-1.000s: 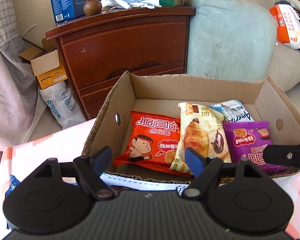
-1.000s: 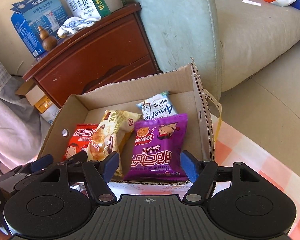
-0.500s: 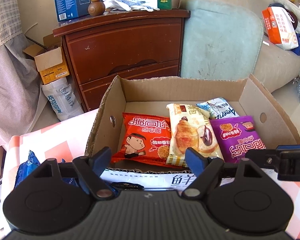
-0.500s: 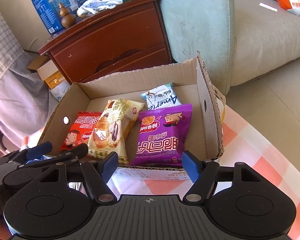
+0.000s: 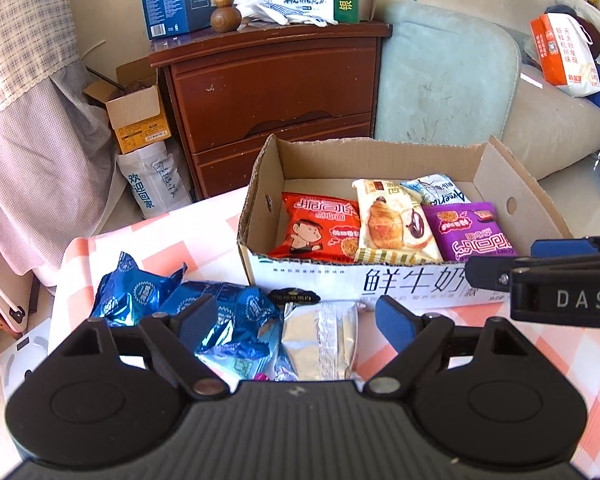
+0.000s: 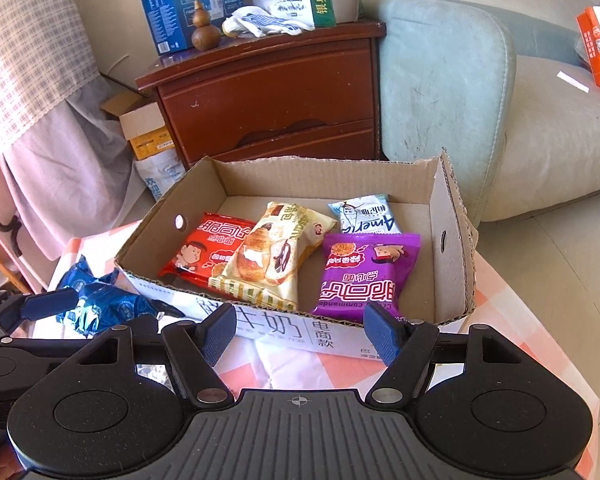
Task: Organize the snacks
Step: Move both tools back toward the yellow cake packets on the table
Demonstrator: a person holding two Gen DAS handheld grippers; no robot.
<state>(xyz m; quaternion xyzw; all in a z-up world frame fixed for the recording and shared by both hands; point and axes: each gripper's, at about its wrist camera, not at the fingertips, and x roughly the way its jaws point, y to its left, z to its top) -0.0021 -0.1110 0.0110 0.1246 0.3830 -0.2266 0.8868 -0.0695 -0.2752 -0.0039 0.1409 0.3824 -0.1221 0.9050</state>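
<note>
A: Snacks?
B: Red packet (image 5: 316,226), pastry packet (image 5: 392,220), purple packet (image 5: 470,230) flat along the cardboard box's (image 5: 260,184) near wall; blue wrappers (image 5: 220,320) near the table's left edge.
A: Grippers?
B: My left gripper (image 5: 296,320) opening, empty; my right gripper (image 6: 300,334) spread, empty.

The cardboard box (image 6: 448,240) holds four packets: red (image 6: 204,252), cream (image 6: 272,256), white (image 6: 364,216), purple (image 6: 364,272); blue packets (image 6: 100,304) lie outside, left. The right gripper (image 6: 300,336) hovers empty, jaws apart.
</note>
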